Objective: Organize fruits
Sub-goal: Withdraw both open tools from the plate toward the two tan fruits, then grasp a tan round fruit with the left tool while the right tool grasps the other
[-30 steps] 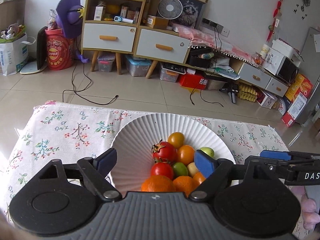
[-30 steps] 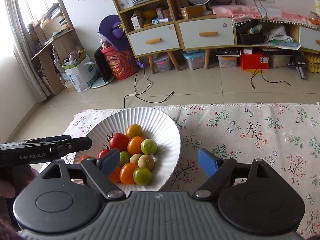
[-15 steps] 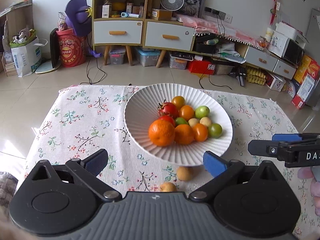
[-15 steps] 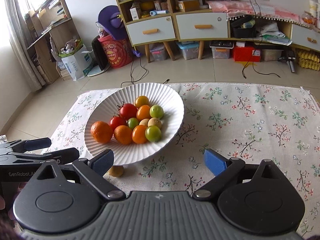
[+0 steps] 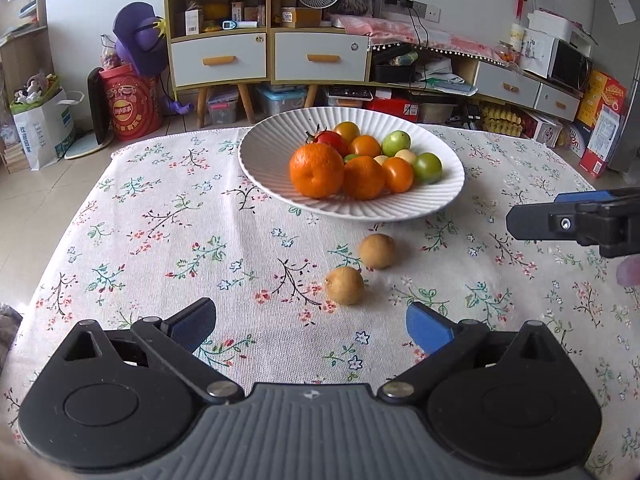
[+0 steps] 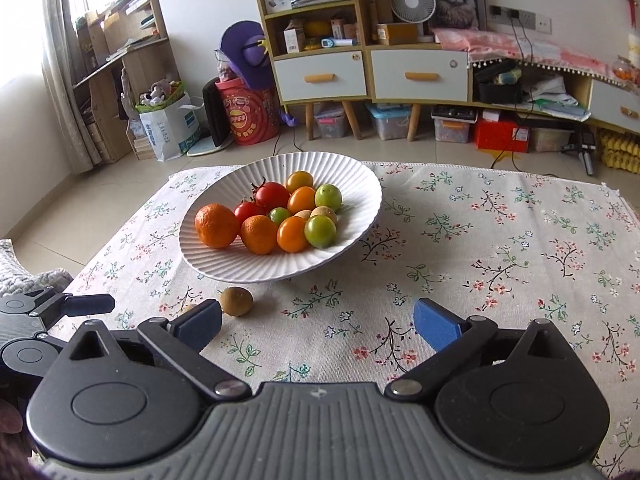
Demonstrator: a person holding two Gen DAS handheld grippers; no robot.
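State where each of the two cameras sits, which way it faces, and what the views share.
Left wrist: on the left gripper, looking forward and down at two loose brown fruits; the right gripper enters at right.
Right wrist: on the right gripper, facing the floral tablecloth; the left gripper shows at left.
Shared: the white ribbed bowl of fruit and one brown fruit; jaws open, just widened, nothing between.

Fruit-filled white plate [image 6: 352, 184] beyond empty, wide-open right tool [image 6: 316, 322]

Ribbed matt bowl [image 5: 272, 160], woven floral tablecloth [image 5: 160, 240]
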